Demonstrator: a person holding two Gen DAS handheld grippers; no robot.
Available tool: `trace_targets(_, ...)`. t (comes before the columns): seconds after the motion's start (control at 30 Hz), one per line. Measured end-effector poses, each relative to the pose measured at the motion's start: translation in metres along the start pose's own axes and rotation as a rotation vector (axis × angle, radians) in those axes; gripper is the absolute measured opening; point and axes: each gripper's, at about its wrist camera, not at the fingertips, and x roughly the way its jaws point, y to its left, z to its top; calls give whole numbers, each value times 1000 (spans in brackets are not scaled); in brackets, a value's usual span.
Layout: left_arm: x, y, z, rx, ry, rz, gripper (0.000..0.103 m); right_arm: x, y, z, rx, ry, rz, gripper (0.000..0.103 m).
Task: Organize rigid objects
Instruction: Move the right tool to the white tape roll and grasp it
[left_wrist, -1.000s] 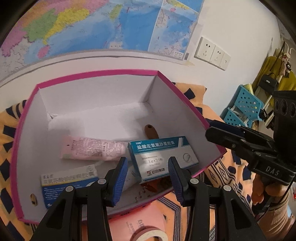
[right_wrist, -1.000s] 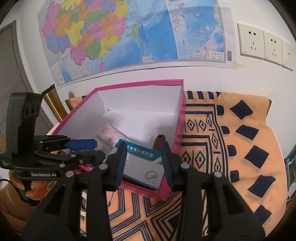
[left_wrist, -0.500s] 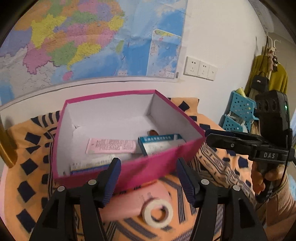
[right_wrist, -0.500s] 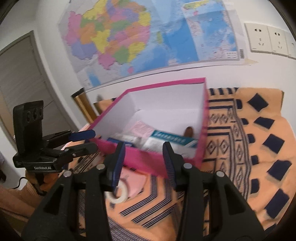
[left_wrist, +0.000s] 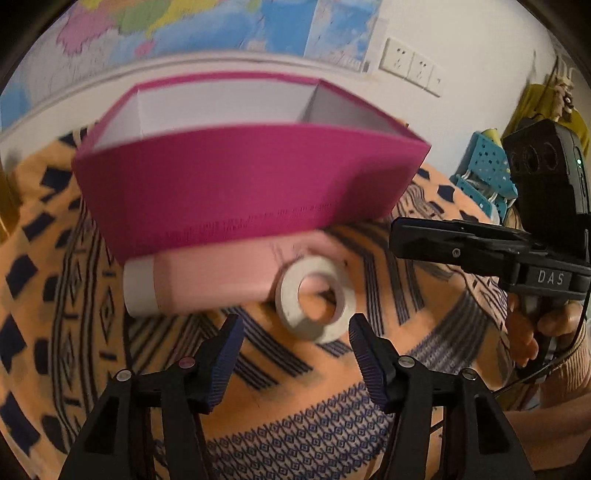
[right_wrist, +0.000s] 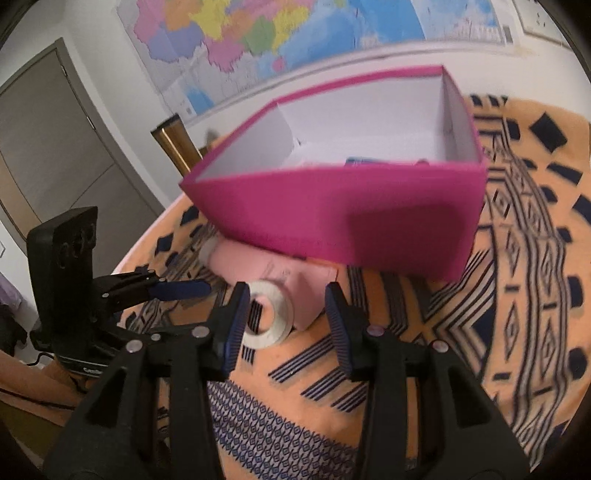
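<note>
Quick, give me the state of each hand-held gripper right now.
Left hand-held gripper: open, holding nothing, near the tape roll.
Right hand-held gripper: open, holding nothing.

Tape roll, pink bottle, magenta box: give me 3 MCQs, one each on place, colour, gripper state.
1. Where is the white tape roll?
A. inside the magenta box
B. on the patterned cloth in front of the box, by the pink bottle
C. held in a gripper

2. What colour is the pink bottle's cap?
A. white
B. blue
C. black

3. What state is the left hand-held gripper in?
A. shut on the tape roll
B. shut on the bottle
C. open, holding nothing

Answers:
1 B: the roll lies on the patterned cloth outside the magenta box, overlapping the bottle's end.
2 A: the cap at the bottle's left end is white.
3 C: its jaws stand apart short of the roll, with only cloth between them.
</note>
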Motion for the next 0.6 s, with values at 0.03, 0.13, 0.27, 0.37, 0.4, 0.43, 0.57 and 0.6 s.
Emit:
trace_targets(0.03, 2, 1, -1, -7, 7, -4, 56, 4, 0, -2, 2, 10, -1, 44)
trace_targets(0.13, 7, 3, -1, -28, 25, -26, 52, 13, 1, -6, 6, 29, -1, 44)
trace_targets(0.27, 11, 4, 2, -35, 33, -42, 45, 23, 2, -9, 10, 53, -2, 44)
trace_targets(0.37, 14, 2, 3, -37, 38, -49, 42, 29, 4, -10, 2, 65, 0, 44)
trace_targets(0.4, 16, 2, 4, -40, 41, -49, 41, 32, 5, -10, -1, 70, 1, 44)
trace_targets(0.43, 17, 2, 4, -44, 46, -50, 40, 34, 6, -10, -4, 72, 1, 44)
trace_targets(0.57, 21, 1, 3, -51, 53, -60, 35, 42, 8, -10, -4, 86, 0, 43)
trace_targets(0.6, 21, 0, 3, -49, 52, -59, 35, 44, 8, -10, -4, 90, -2, 40)
